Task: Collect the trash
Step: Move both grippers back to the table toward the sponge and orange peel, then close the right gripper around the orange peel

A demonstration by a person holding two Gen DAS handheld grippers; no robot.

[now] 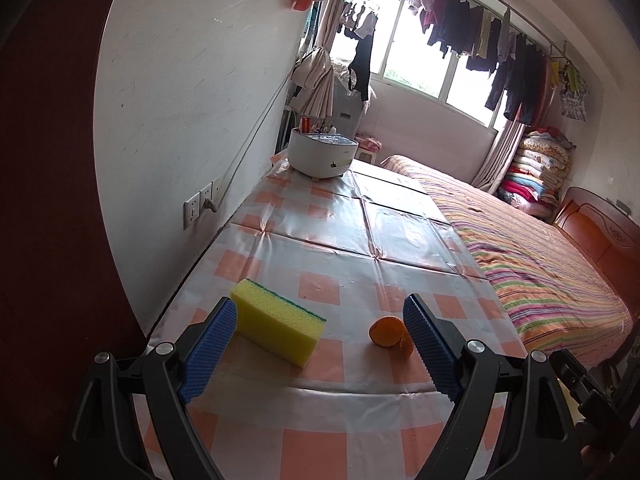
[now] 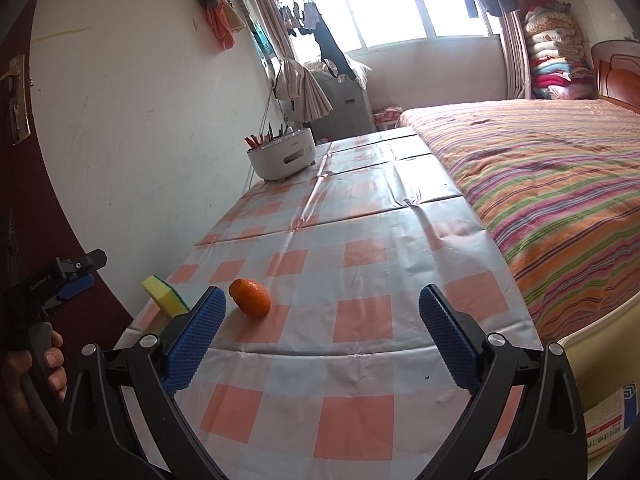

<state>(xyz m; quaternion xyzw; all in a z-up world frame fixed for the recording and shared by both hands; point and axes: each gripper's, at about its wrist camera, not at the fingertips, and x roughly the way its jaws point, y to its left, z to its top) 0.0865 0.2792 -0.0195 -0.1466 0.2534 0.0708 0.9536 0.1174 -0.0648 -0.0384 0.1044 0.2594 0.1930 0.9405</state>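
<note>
An orange peel (image 1: pixel 386 332) lies on the checked tablecloth (image 1: pixel 320 248), close to the right finger of my left gripper (image 1: pixel 320 322). A yellow sponge with a green back (image 1: pixel 278 326) lies between the left gripper's open fingers, nearer the left one. In the right wrist view the orange peel (image 2: pixel 250 297) sits just right of the left finger of my right gripper (image 2: pixel 322 310), which is open and empty. The sponge (image 2: pixel 165 295) shows at the table's left edge there. The left gripper (image 2: pixel 74 276) appears at the far left, held in a hand.
A white round holder with utensils (image 1: pixel 323 152) stands at the table's far end by the wall. A bed with a striped cover (image 1: pixel 540 264) runs along the table's right side. A wall socket (image 1: pixel 200 204) is on the left wall.
</note>
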